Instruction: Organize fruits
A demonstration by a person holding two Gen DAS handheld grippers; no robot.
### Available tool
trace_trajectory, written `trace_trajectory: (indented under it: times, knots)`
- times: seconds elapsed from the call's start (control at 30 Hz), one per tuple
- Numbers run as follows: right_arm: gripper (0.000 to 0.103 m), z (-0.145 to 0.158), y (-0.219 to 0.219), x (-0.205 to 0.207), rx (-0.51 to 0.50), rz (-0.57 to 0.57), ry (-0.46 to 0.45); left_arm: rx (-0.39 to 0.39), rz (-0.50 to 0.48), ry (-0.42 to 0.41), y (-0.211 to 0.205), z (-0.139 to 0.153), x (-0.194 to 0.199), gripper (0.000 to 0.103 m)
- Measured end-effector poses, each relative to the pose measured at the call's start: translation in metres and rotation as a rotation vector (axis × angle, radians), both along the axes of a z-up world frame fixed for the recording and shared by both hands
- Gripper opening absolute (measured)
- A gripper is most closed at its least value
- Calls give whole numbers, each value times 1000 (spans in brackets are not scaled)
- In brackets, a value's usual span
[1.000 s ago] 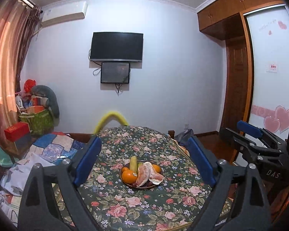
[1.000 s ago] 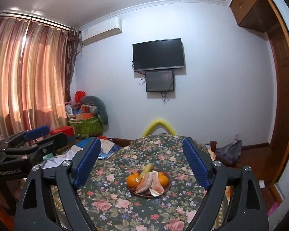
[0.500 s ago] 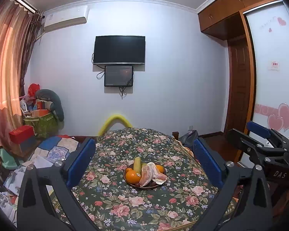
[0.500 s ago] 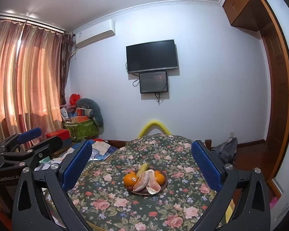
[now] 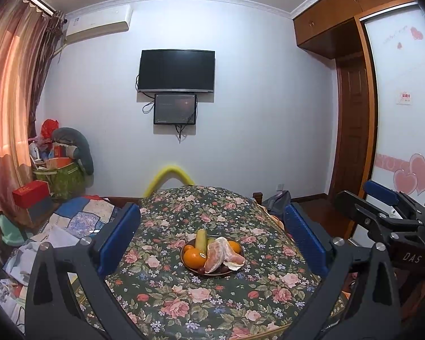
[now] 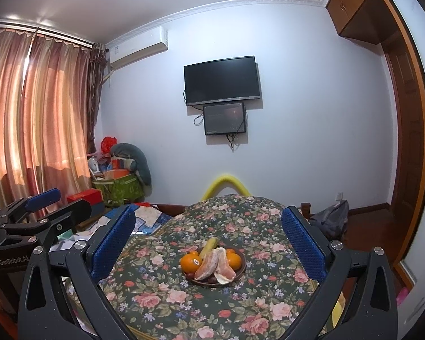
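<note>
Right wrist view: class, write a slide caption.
Open right hand-held gripper faces a fruit plate on the floral tablecloth.

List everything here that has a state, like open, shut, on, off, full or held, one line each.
left gripper: open, holding nothing.
right gripper: open, holding nothing.
plate: loaded with fruit, resting on the floral tablecloth.
pomelo: peeled, on the plate.
front orange: unpeeled, stickered.
television: screen dark.
small monitor: faintly lit.
curtains: drawn.
wooden door: shut.

Dark floral tablecloth (image 5: 201,294), orange fruit (image 5: 194,258)
</note>
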State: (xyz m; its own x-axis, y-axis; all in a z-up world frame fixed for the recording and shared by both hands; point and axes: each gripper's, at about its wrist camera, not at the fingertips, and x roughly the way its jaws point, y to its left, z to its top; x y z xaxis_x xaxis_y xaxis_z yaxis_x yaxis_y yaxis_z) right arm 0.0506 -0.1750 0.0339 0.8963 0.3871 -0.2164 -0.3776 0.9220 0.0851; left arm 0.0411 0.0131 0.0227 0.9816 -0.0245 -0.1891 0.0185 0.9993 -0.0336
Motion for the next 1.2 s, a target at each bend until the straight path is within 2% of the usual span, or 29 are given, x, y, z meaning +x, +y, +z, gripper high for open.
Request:
trace_trajectory:
  times: [1.2]
  knots:
    - [103, 1, 0, 0, -1, -8, 13, 14, -24, 14, -2, -4, 1, 103]
